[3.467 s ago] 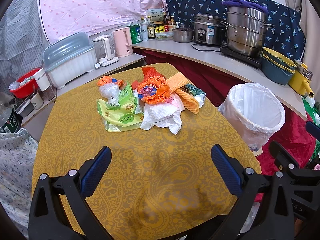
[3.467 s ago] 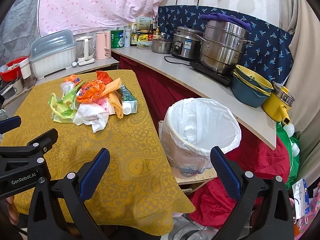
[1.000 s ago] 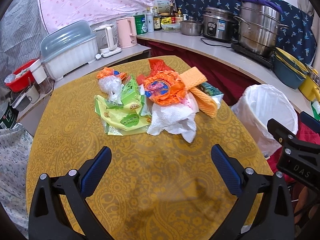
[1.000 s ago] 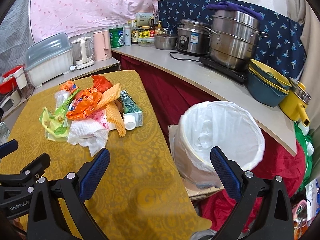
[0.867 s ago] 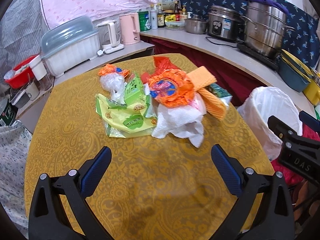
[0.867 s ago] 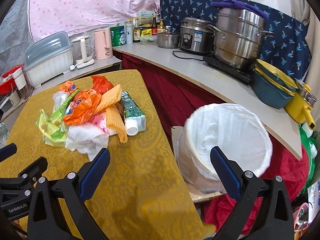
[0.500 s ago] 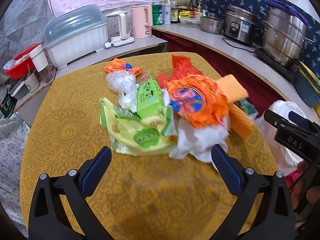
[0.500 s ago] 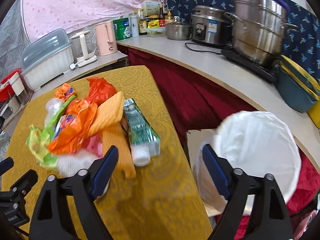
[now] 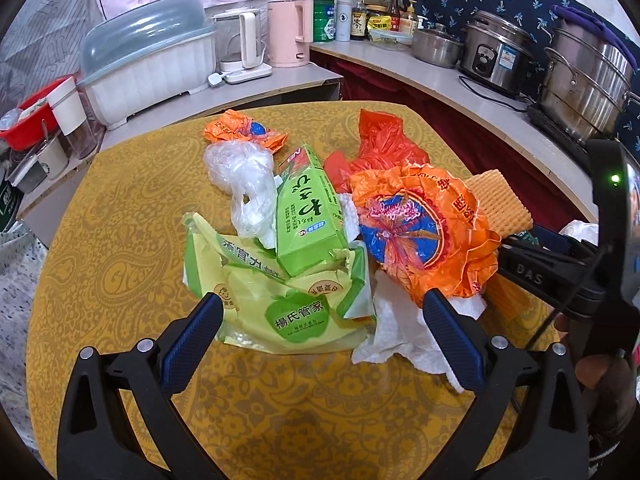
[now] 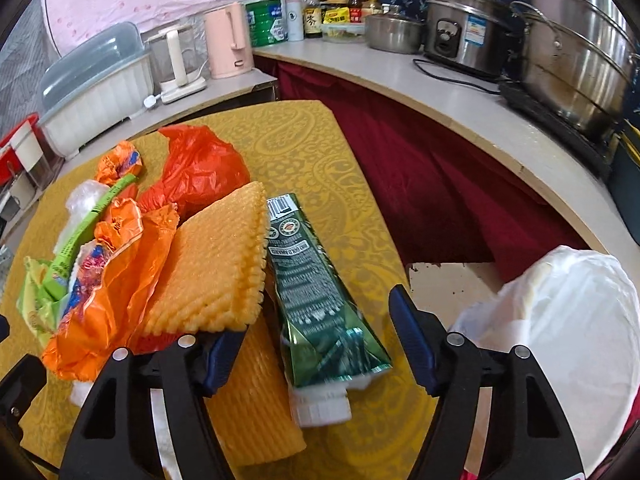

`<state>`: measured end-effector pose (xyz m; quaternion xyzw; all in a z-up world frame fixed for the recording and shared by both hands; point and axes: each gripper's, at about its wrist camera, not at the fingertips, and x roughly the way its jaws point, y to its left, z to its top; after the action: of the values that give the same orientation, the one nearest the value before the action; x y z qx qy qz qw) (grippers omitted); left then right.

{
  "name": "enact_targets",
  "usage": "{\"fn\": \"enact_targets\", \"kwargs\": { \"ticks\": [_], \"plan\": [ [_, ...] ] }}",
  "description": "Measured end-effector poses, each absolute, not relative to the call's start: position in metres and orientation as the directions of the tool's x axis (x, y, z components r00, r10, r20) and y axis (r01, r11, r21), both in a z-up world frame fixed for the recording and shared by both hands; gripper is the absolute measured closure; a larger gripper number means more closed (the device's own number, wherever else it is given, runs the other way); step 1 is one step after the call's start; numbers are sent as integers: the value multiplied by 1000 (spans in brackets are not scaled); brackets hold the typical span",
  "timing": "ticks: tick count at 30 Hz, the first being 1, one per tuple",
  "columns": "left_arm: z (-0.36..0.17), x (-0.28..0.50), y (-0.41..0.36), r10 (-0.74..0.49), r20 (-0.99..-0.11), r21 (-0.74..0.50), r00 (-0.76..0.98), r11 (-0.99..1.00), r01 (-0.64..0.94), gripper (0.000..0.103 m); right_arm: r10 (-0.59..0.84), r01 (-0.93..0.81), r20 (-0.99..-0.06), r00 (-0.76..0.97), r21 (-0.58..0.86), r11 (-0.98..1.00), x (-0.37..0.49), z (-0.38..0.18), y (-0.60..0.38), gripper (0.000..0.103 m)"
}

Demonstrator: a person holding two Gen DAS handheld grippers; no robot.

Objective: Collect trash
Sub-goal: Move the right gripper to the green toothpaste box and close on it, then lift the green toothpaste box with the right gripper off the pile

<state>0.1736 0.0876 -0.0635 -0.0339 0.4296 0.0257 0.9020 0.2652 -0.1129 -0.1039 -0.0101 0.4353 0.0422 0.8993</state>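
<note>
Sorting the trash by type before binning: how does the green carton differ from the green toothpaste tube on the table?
The green carton is a light green rigid box; the toothpaste tube is dark green, shiny and flattened, with a white cap. The carton is propped up on the yellow-green wrappers mid-pile; the tube lies flat on the tablecloth at the pile's edge, beside the orange foam sheet. Both are printed green packaging.

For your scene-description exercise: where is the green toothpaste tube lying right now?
In the right wrist view the green toothpaste tube lies on the yellow tablecloth at the pile's right edge, beside the orange foam net, between the right gripper fingers.
</note>
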Motion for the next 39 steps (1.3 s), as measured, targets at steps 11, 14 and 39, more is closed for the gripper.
{"fn": "enact_targets", "kwargs": {
  "ticks": [11,14,39],
  "plan": [
    [-68,178,86,15,-785,-41,619,996,-77,8,90,-92,-803,589,44,995,278,-116,-113,59],
    [-67,175,87,17,-785,-41,619,996,-79,8,98,-93,-801,591,54,994,271,-112,-115,61],
    [-60,123,78,-1,-782,-45,623,998,-55,8,120,-11,-785,608,143,990,180,-92,-167,85]
  ]
}}
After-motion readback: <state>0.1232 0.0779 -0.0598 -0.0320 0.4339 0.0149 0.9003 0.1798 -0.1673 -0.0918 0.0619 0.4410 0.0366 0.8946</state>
